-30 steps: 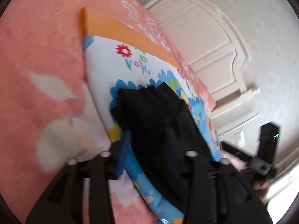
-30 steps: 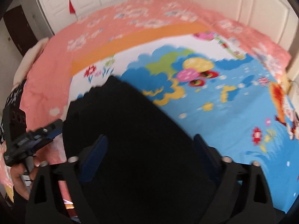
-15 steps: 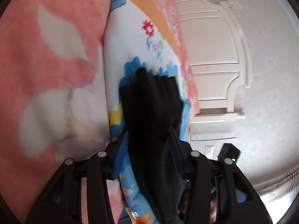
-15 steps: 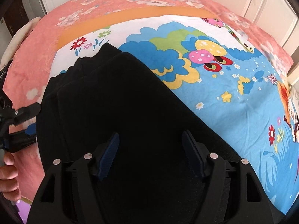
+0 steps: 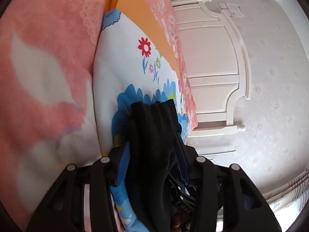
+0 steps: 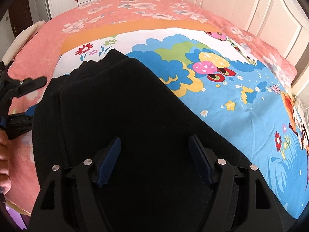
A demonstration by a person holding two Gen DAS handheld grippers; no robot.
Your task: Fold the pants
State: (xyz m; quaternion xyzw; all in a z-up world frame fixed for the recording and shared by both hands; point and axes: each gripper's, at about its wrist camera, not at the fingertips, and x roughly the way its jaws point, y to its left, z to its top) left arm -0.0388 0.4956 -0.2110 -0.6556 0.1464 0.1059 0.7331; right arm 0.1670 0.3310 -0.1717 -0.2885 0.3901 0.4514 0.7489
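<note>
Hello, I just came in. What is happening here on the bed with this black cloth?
A person is folding black pants on a bed, working with a hand-held gripper in each hand. The left hand-held gripper is shut on a bunched edge of the pants, holding it over the cartoon-print sheet. The right hand-held gripper is open, its fingers spread above the flat part of the pants. The pants already lie in layers on the sheet, which covers a pink floral blanket.
</note>
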